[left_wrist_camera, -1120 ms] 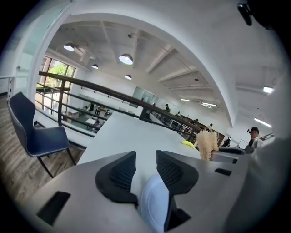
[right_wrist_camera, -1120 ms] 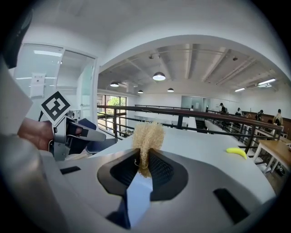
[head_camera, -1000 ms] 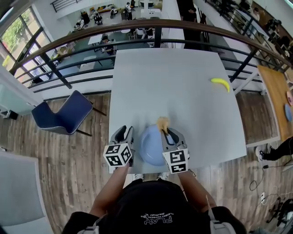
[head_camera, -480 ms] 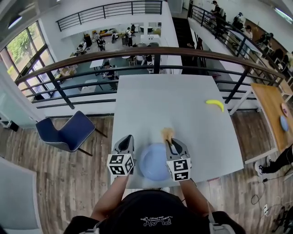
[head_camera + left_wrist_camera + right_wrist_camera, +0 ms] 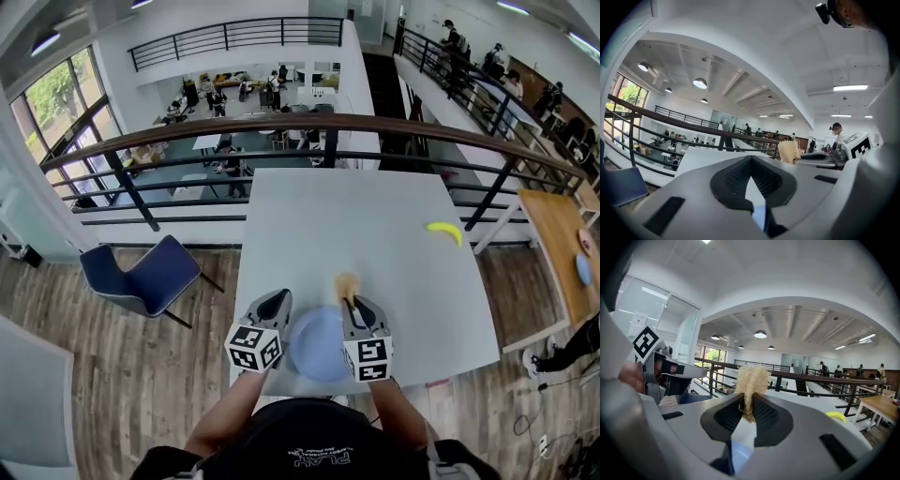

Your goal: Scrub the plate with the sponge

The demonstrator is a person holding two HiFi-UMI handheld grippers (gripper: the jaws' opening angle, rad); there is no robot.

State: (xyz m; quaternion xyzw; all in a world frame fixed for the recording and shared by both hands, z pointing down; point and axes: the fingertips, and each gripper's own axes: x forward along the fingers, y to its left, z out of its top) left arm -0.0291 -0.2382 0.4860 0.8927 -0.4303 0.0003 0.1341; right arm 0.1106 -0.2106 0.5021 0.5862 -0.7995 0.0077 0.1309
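A light blue plate (image 5: 317, 349) lies near the front edge of the white table (image 5: 356, 216). My right gripper (image 5: 349, 302) is over the plate's far right rim, shut on a tan, fibrous sponge (image 5: 347, 283). In the right gripper view the sponge (image 5: 751, 379) sticks up from between the pads. My left gripper (image 5: 275, 302) is at the plate's left rim with its jaws closed and tips meeting (image 5: 750, 164). A sliver of blue plate (image 5: 759, 218) shows in the gap behind the tips. I cannot tell whether it touches the plate.
A yellow banana (image 5: 444, 230) lies at the table's right side, far from the plate. A dark railing (image 5: 319, 127) runs behind the table, with a drop to a lower floor beyond. A blue chair (image 5: 141, 272) stands left, a wooden table (image 5: 553, 244) right.
The left gripper's jaws stood apart a second ago and are now closed. Both grippers have risen slightly beside the plate. The right gripper kept the sponge.
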